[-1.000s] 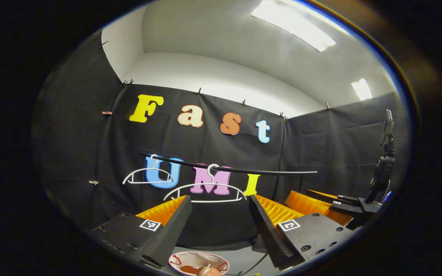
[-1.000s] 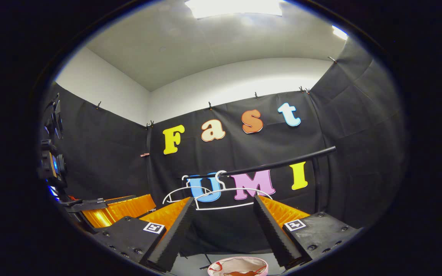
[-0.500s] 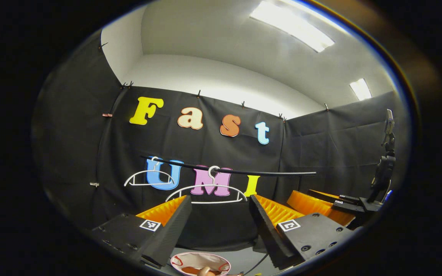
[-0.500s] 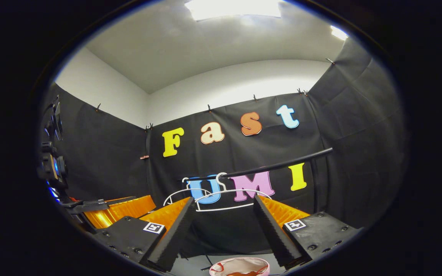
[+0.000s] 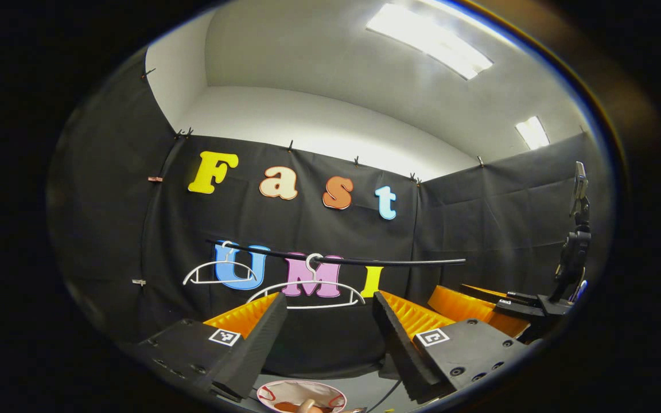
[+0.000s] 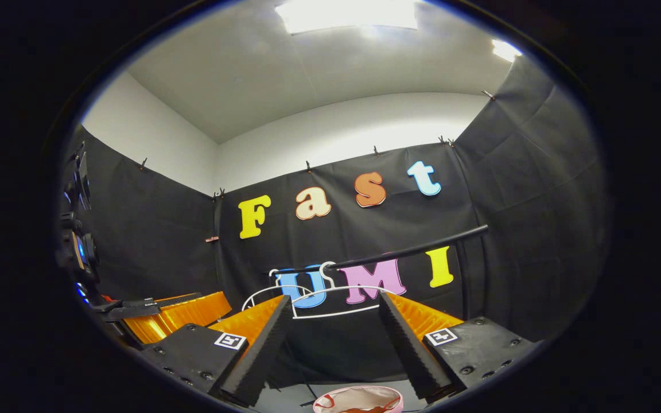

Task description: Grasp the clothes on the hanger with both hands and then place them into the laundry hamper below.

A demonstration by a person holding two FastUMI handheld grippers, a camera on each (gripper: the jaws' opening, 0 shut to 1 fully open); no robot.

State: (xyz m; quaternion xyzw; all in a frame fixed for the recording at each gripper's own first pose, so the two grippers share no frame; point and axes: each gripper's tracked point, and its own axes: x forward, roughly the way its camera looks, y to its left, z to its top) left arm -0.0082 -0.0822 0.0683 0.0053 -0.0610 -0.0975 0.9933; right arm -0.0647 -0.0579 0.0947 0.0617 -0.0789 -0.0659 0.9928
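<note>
Left gripper view: my left gripper point(image 5: 325, 321) gapes wide, holding nothing, below two bare hangers point(image 5: 306, 289) on the rail point(image 5: 365, 261).
My right gripper point(image 6: 336, 324) spread wide too; hamper point(image 6: 359, 398) low between its fingers, clothes inside, open room around.

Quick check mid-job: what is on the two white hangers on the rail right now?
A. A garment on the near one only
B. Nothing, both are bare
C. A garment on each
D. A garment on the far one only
B: in the left gripper view the near hanger and the far hanger hang bare on the rail, the wall showing through their frames.
</note>
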